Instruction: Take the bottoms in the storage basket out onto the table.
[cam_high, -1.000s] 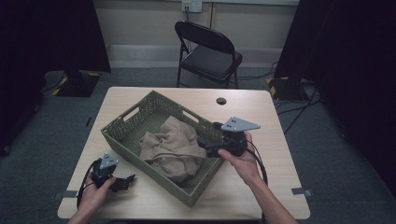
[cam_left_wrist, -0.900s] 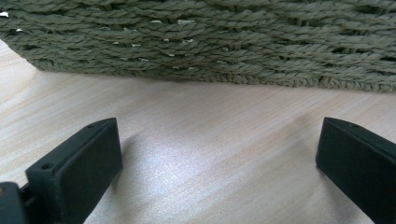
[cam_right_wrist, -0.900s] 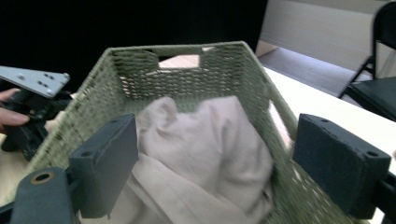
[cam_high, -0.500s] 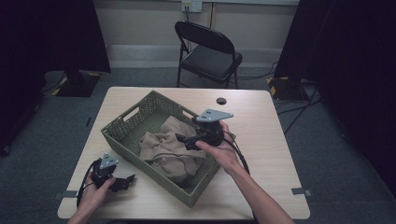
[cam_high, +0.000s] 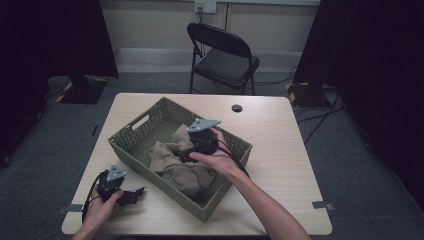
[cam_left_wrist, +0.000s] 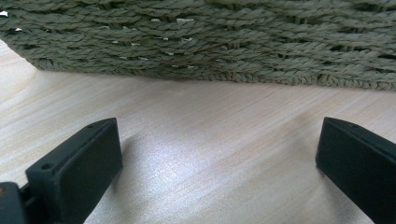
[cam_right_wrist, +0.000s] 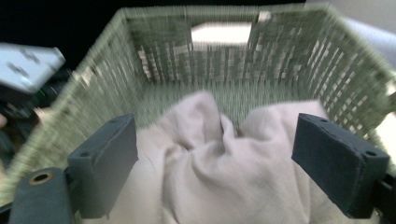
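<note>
Lying crumpled in the green woven basket (cam_high: 145, 131) is a beige cloth (cam_high: 182, 167), bunched toward the near end. Right gripper (cam_high: 184, 154) hovers just over it inside the basket, jaws spread wide, nothing between them. Left gripper (cam_high: 132, 195) rests on the light wood table (cam_high: 280, 150) just beside the basket's near wall, jaws wide apart, empty. Black folding chair (cam_high: 225, 55) beyond table.

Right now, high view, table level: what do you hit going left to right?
Left gripper resting on the table → woven basket → beige cloth inside it → right gripper over the cloth → bare tabletop to the right edge.
</note>
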